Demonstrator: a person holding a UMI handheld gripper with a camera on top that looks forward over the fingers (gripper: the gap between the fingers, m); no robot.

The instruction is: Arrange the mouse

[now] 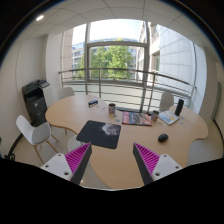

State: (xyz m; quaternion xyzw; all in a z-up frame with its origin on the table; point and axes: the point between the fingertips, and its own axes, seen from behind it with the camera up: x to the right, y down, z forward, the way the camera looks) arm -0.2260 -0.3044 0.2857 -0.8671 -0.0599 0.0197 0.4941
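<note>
Pink pads [78,157] frame the near table [120,165] edge; the tool [112,160] hangs open and empty, fingers spread wide, high above the wood as if surveying before an approach. Just ahead of the left finger lies a dark mat [99,133]. Well beyond the right finger sits the mouse [163,138], off the mat, probably the reason it needs arranging. Chairs [35,131] ring the table.
</note>
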